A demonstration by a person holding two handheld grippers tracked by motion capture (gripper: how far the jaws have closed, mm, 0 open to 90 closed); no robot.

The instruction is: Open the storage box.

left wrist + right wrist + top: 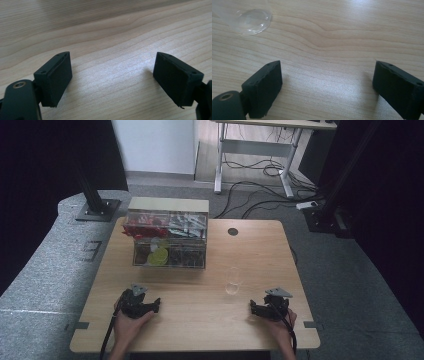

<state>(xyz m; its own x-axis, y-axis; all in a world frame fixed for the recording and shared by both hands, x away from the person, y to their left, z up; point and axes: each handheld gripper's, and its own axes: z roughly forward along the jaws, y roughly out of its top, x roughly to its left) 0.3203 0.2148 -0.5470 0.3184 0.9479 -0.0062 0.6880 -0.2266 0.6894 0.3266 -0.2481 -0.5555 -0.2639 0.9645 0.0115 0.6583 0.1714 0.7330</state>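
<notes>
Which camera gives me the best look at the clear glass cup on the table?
The high view: the clear cup stands whole and upright on the table, between the compartment box and the right gripper. The right gripper view catches just its base. The left gripper view gives wood grain.

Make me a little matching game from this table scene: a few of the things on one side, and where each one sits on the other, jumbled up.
Things:
1. clear glass
2. clear compartment box
3. left gripper
4. right gripper

Places:
A. near edge of the table, on the left, jaws open over bare wood
B. far side of the table, left of centre
C. right of centre, standing alone between the box and a gripper
D. near edge, on the right, jaws open, closest to the glass

Pairs: 1-C, 2-B, 3-A, 4-D
</notes>
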